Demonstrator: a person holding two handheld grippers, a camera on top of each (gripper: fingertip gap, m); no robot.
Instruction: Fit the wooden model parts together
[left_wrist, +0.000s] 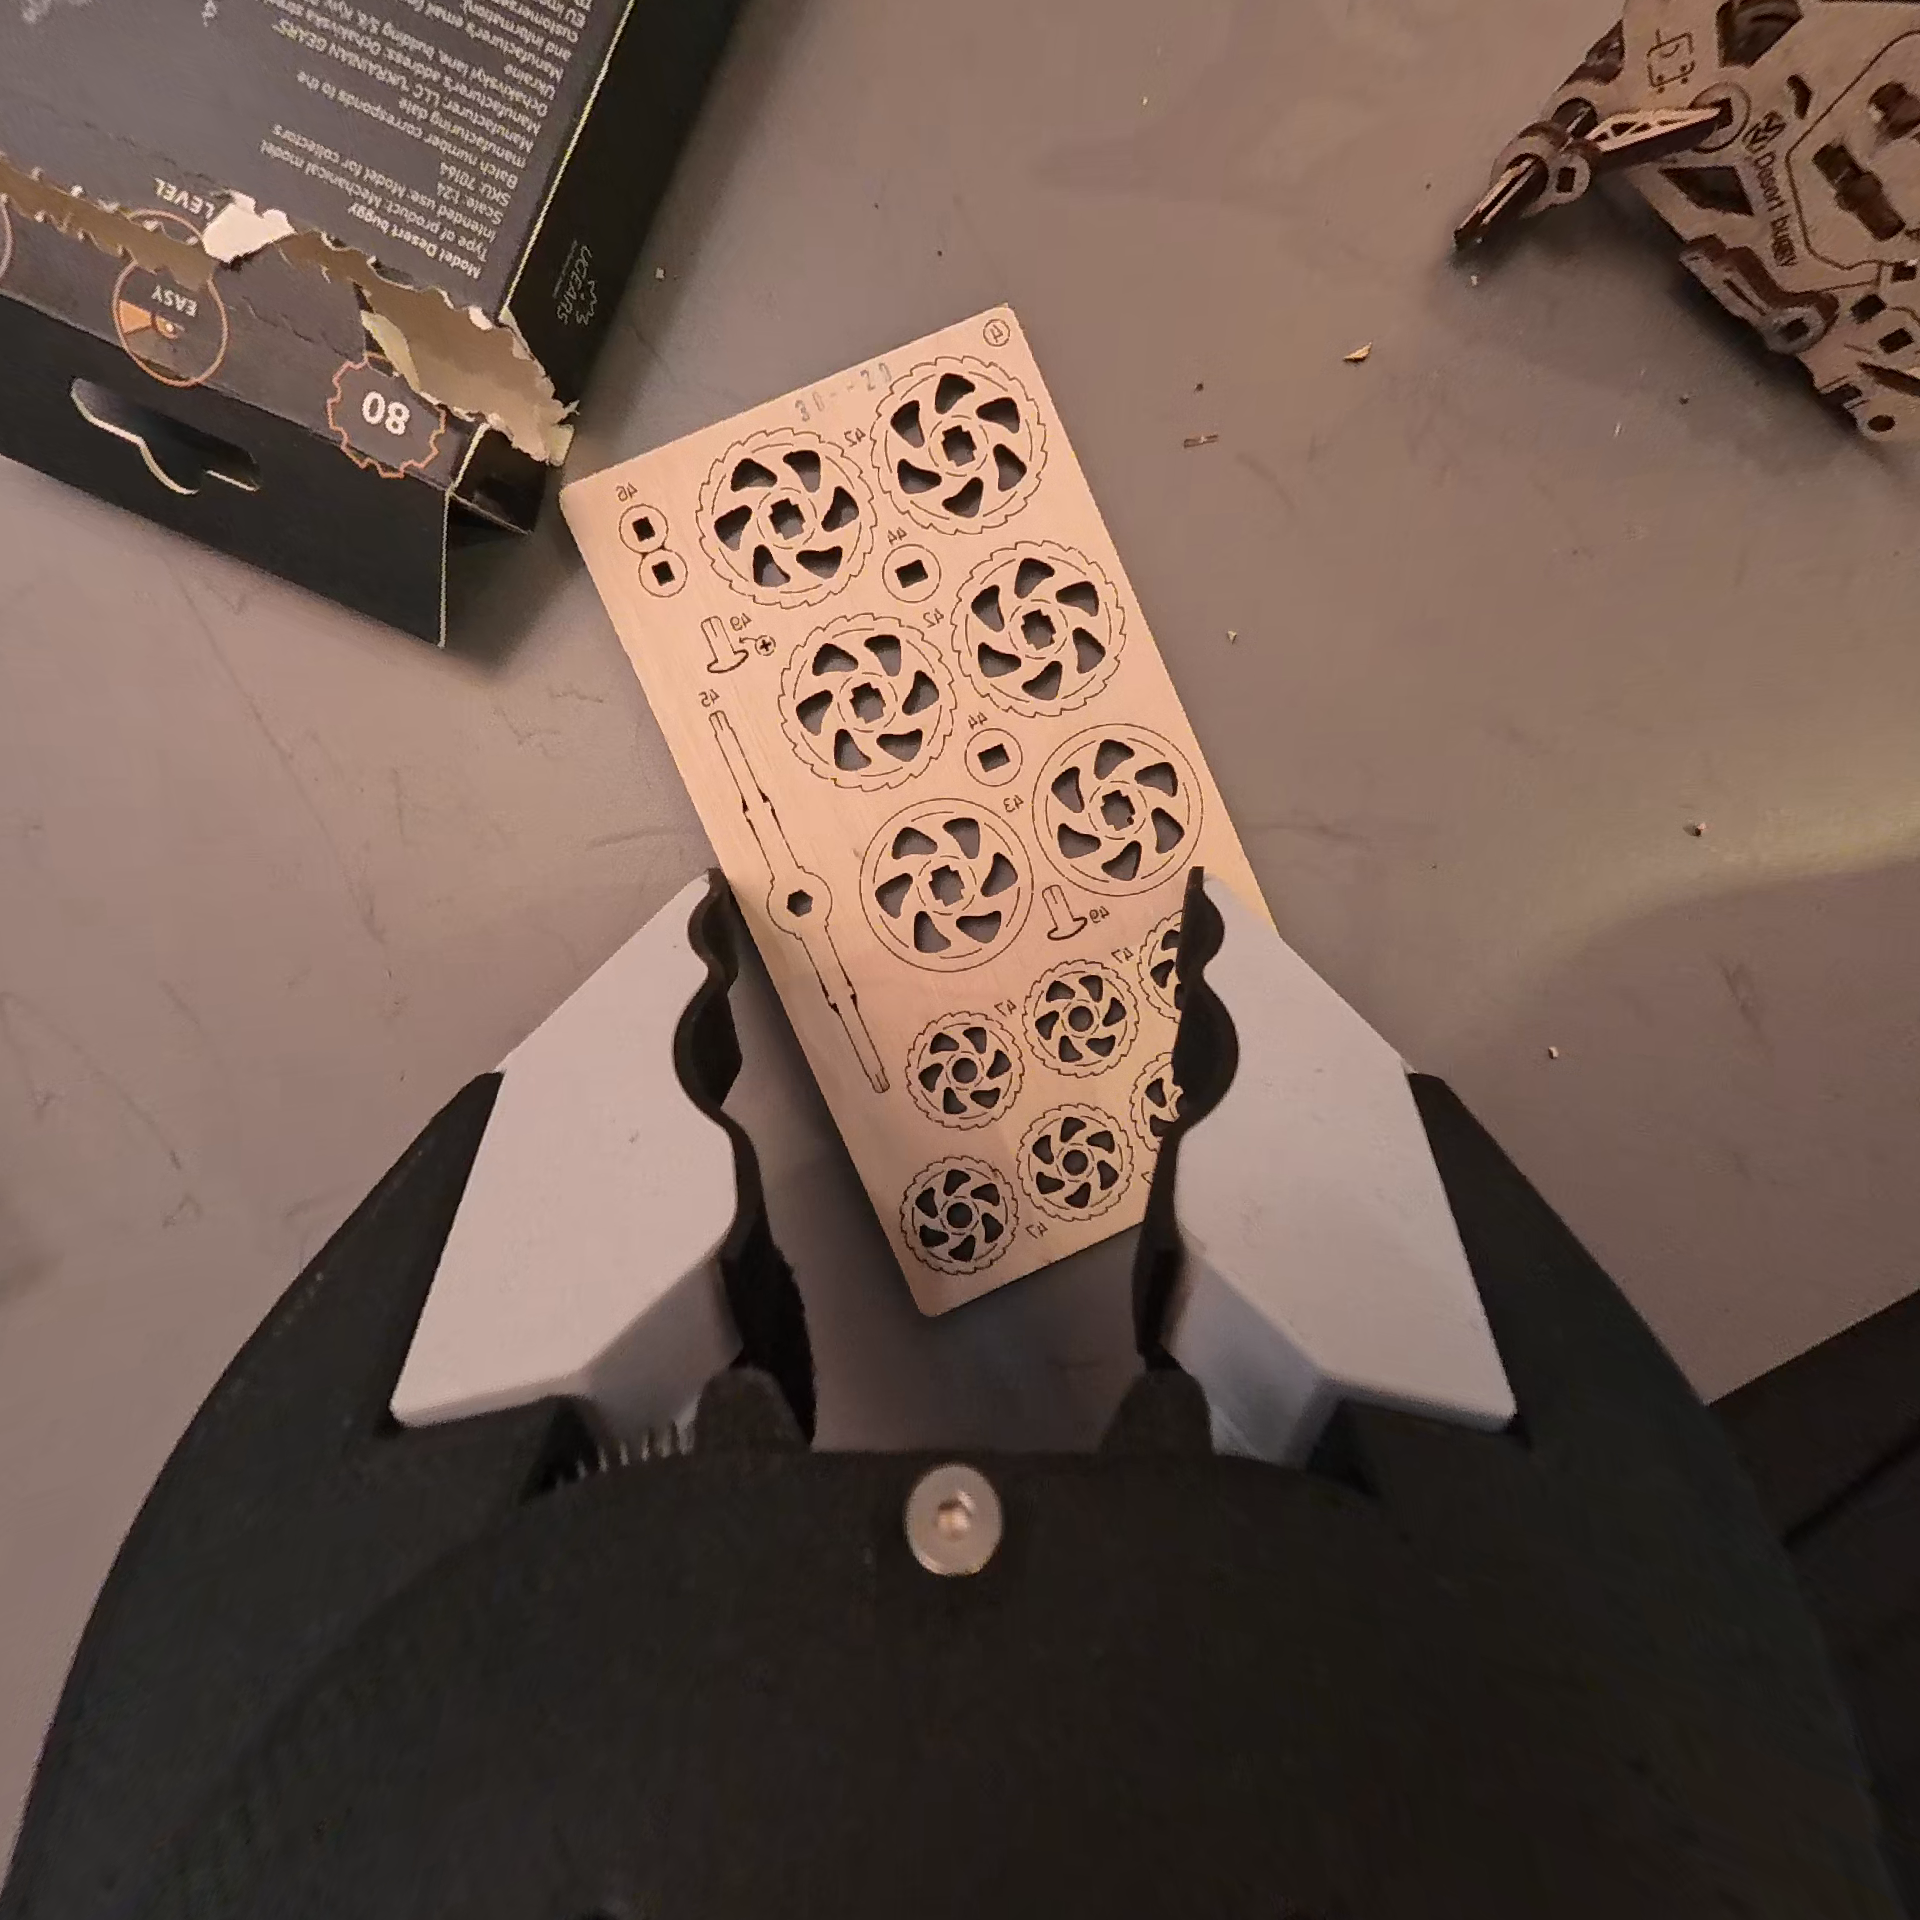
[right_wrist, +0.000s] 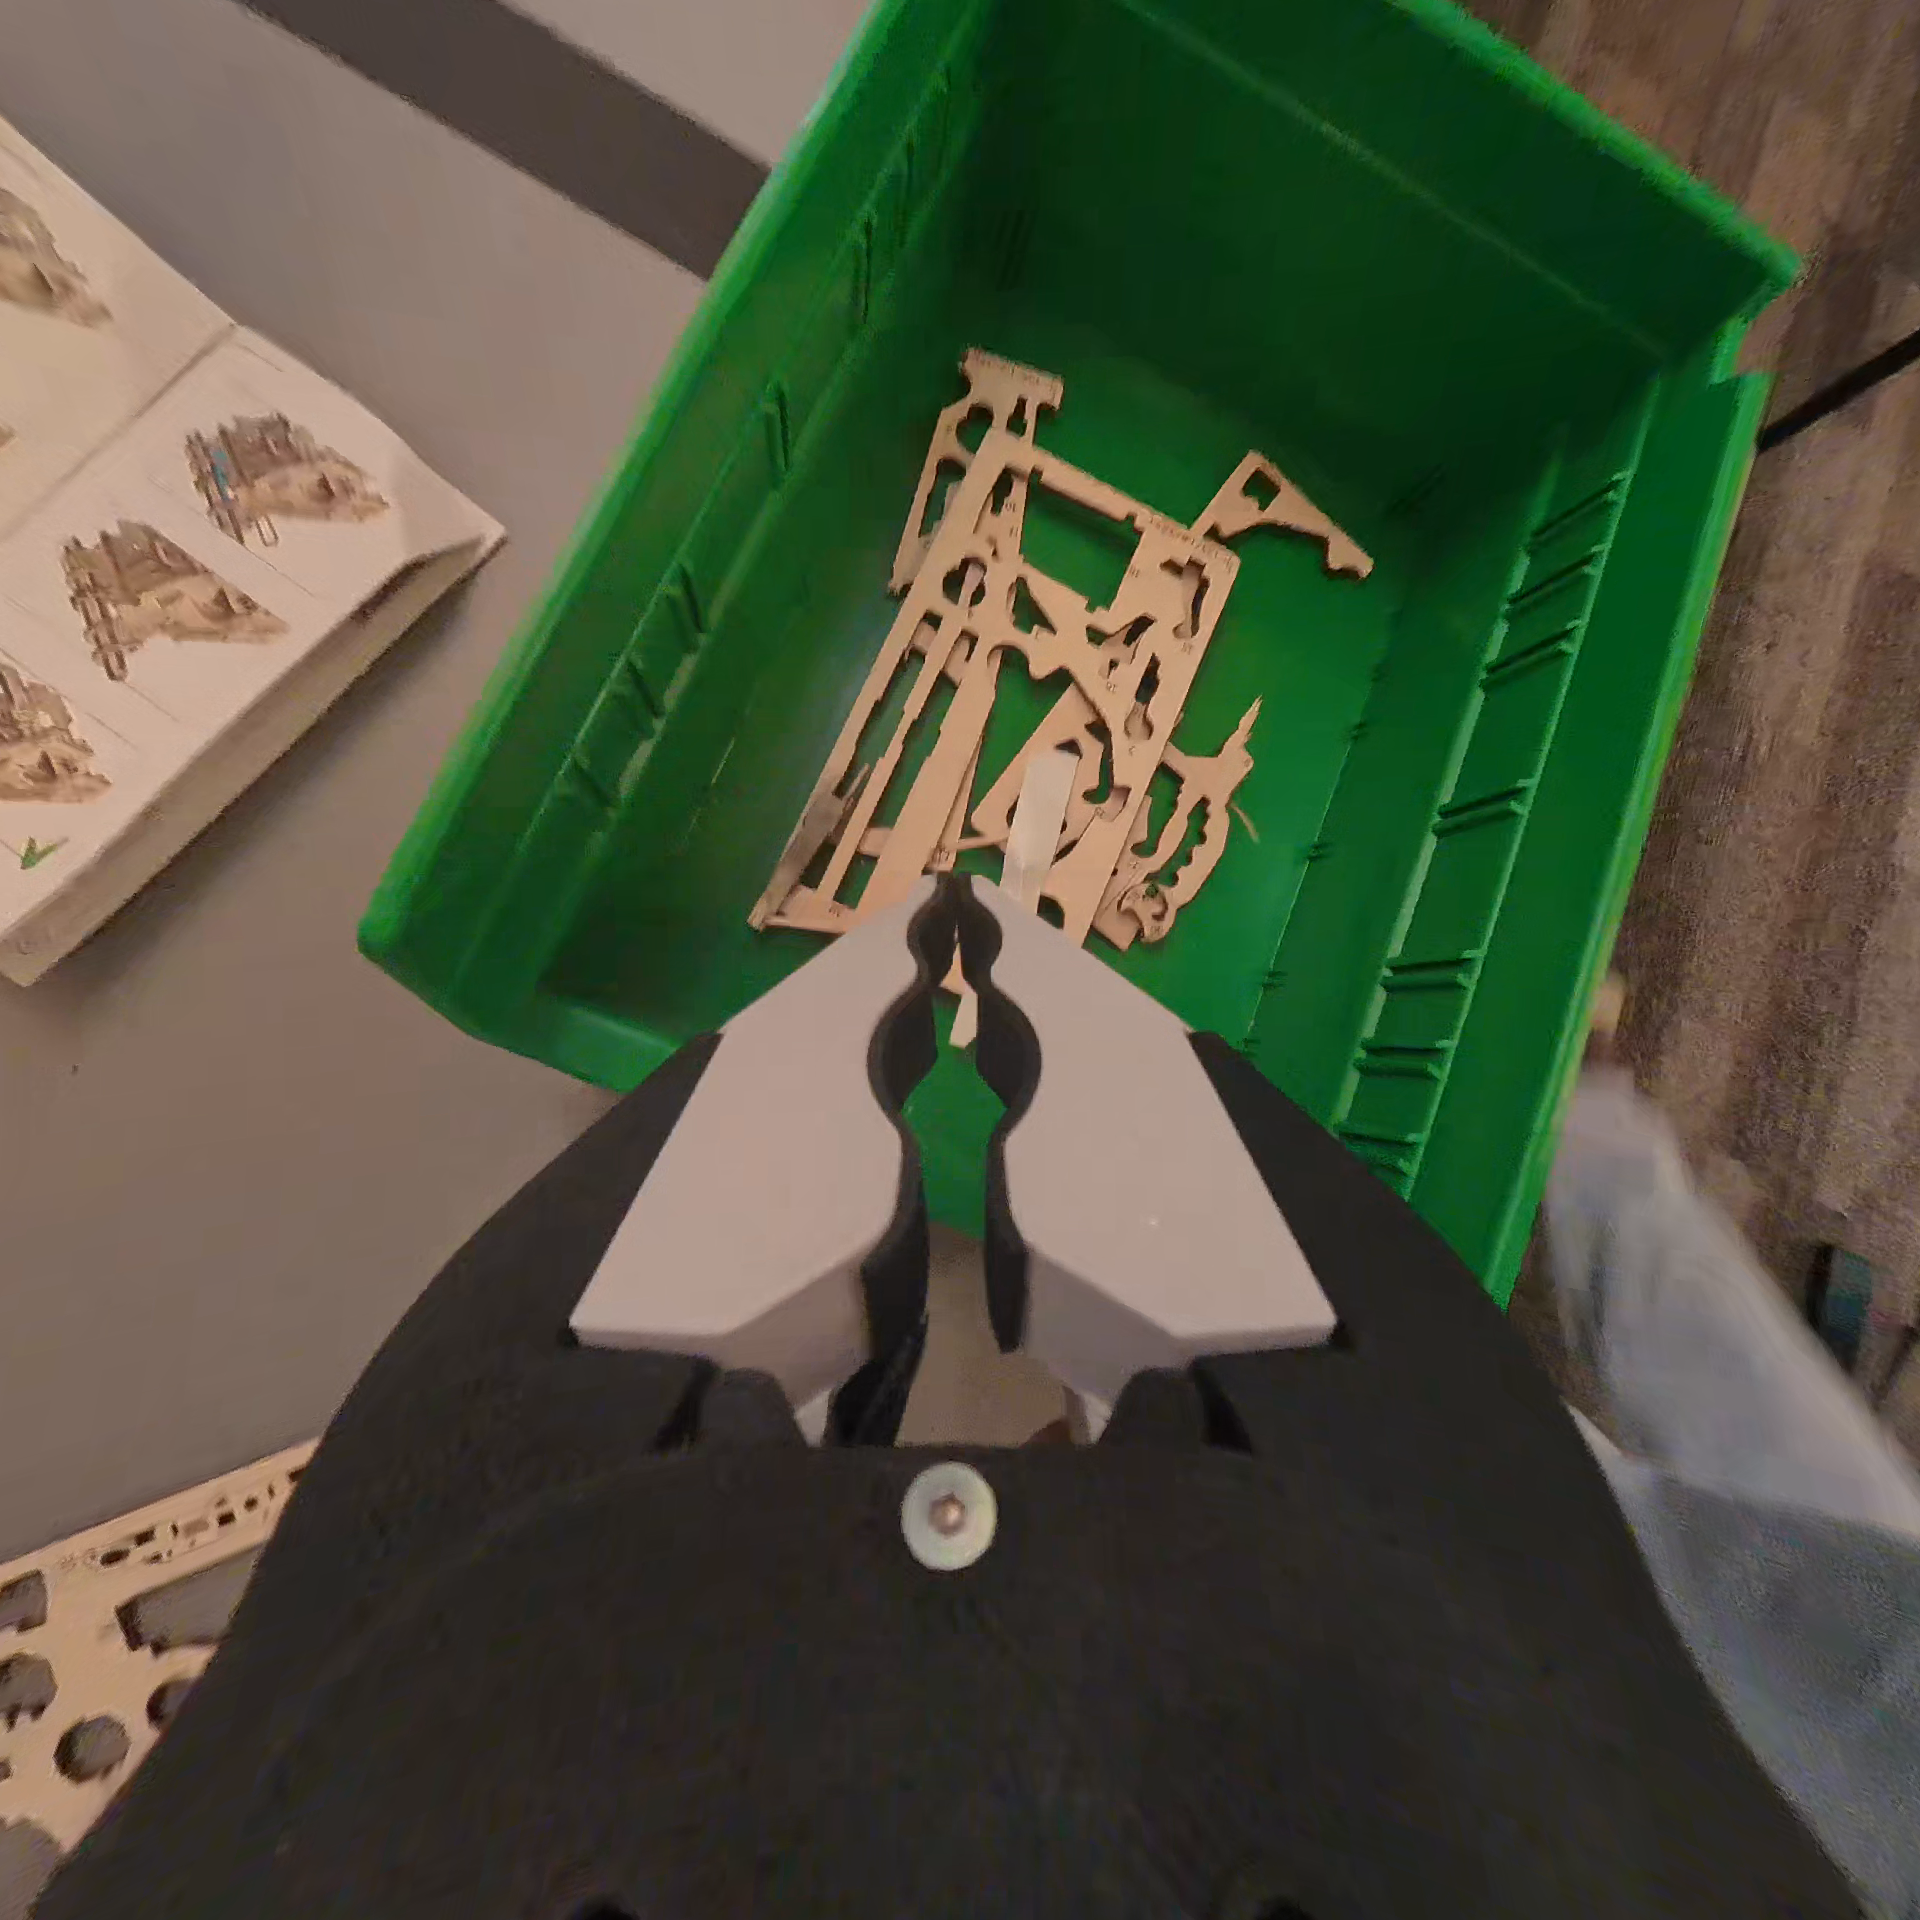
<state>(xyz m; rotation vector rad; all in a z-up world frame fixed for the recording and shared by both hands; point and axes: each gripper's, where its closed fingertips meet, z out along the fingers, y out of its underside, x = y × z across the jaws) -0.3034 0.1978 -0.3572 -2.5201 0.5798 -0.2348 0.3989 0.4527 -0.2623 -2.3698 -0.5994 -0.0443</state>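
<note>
In the left wrist view a pale wooden sheet (left_wrist: 914, 727) with laser-cut wheels, small gears and an axle lies flat on the grey table (left_wrist: 1455, 727). My left gripper (left_wrist: 954, 883) is wide open above its near end. The sheet shows between the fingers, and the pads do not press on it. The partly built wooden model (left_wrist: 1766, 177) stands at the top right. In the right wrist view my right gripper (right_wrist: 956, 883) is shut, tips together, over a green bin (right_wrist: 644, 623). The bin holds punched-out wooden frames (right_wrist: 1039, 644) and a pale strip (right_wrist: 1042, 821).
A torn black cardboard box (left_wrist: 260, 260) lies at the top left of the left wrist view. An open instruction booklet (right_wrist: 156, 582) lies left of the bin. Another punched wooden sheet (right_wrist: 104, 1621) lies at the bottom left. A pale blue sleeve (right_wrist: 1714, 1351) shows at the right. One gripper's finger ends stand about 75 cm off the other's.
</note>
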